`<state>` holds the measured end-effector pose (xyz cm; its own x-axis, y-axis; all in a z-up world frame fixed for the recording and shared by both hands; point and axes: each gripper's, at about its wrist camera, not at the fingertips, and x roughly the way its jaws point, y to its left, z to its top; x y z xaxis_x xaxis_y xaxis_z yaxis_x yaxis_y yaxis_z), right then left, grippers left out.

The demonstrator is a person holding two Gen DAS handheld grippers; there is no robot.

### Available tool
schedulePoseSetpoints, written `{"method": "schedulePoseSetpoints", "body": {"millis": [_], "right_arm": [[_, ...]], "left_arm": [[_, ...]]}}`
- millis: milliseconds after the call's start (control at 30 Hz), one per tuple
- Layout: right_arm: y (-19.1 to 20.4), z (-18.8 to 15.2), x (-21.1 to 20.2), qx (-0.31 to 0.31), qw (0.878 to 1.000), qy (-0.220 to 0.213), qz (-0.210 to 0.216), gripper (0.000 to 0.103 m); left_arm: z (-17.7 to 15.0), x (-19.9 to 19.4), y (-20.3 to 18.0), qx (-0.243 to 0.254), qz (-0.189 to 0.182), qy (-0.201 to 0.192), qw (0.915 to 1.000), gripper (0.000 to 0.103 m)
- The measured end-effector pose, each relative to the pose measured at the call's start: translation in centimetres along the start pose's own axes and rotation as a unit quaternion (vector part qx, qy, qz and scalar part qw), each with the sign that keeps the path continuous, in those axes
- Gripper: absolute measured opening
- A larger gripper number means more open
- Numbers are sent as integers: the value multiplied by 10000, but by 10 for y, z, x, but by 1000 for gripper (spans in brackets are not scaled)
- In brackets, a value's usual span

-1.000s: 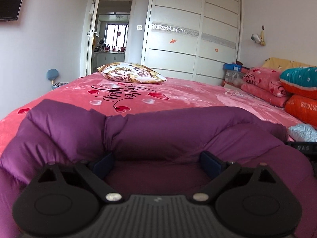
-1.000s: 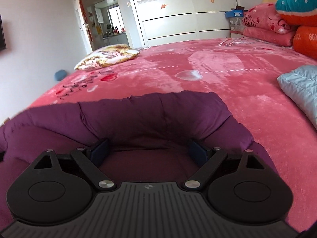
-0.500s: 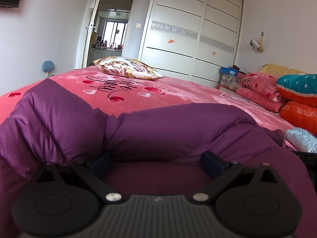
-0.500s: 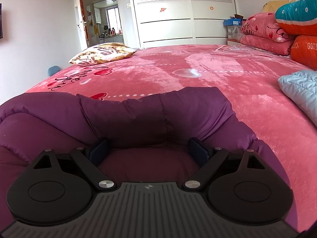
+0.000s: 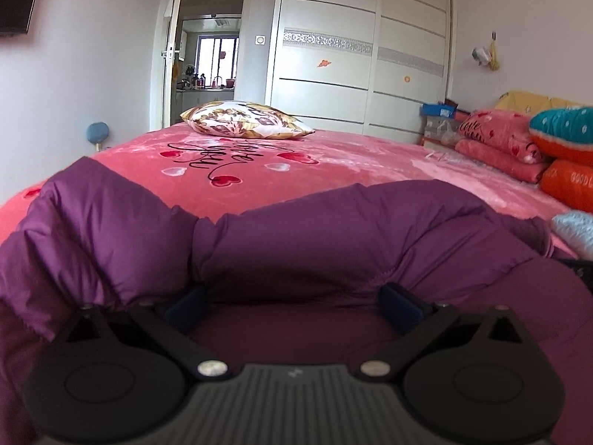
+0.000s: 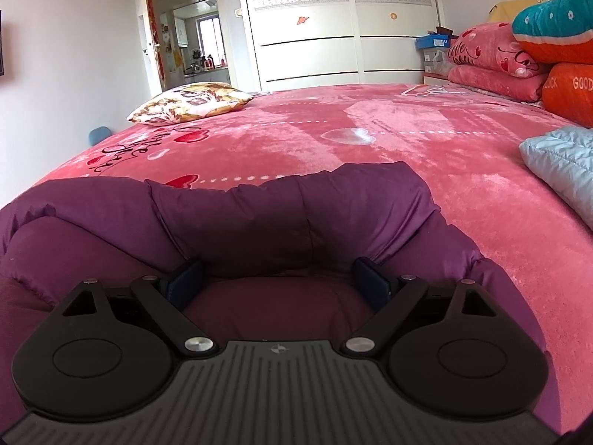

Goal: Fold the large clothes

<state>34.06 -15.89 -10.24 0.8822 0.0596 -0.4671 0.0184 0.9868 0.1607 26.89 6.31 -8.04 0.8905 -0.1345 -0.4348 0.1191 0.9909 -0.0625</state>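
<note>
A purple padded jacket (image 5: 296, 237) lies on the pink bed and fills the lower half of both views; it also shows in the right wrist view (image 6: 289, 222). My left gripper (image 5: 294, 302) has its jaws spread wide, with puffy jacket fabric bulging between and over the blue pads (image 5: 400, 304). My right gripper (image 6: 278, 283) stands the same way, its jaws wide apart, with a fold of the jacket between its pads (image 6: 370, 285). The fingertips are buried under the fabric in both views.
The pink heart-print bedspread (image 6: 370, 155) stretches ahead. A floral pillow (image 5: 244, 124) lies at the far side. Stacked pink, teal and orange cushions (image 6: 537, 48) sit on the right. A pale blue quilted garment (image 6: 563, 163) lies to the right. White wardrobe (image 5: 352, 55) behind.
Both views have tipped and shifted slightly as the grippers moved with the jacket. The jacket's raised fold has stayed between the jaws, which have kept the same width.
</note>
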Motion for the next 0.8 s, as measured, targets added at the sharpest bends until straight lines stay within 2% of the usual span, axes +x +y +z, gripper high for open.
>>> {"method": "schedulePoseSetpoints", "body": {"millis": [100,167,233,333,500,600,667,733,800], "right_arm": [[-5,1,-4,132,9999,39,104,103],[-10,3,-10,167,9995,118,231,103],[-15,5,-25,225,9992,91,305,103],[-30,7,-55,756,9958,-151,502,103],[-58,2,-118,1273,9888,-521,575,103],[-73,-6,-147,1409,9879,-349,539,103],[-81,-17,-166,1613,9857,-159,465,103],[-91,-29,-179,1875,9810,97,484,103],[-100,-44,-188,2180,9742,411,412,103]], "left_arm": [[7,-5,-3,51,164,152,9997,102],[17,-16,-4,-90,176,284,9994,102],[26,-36,-2,-321,-11,141,9994,102],[39,-74,1,-428,-89,-41,9990,102],[48,-146,16,-292,71,-179,9994,102],[45,-181,36,-150,376,-256,9989,102],[43,-198,56,-282,474,-286,9981,102],[40,-207,79,-649,293,-258,9971,102],[33,-208,105,-1238,33,-190,9921,102]]}}
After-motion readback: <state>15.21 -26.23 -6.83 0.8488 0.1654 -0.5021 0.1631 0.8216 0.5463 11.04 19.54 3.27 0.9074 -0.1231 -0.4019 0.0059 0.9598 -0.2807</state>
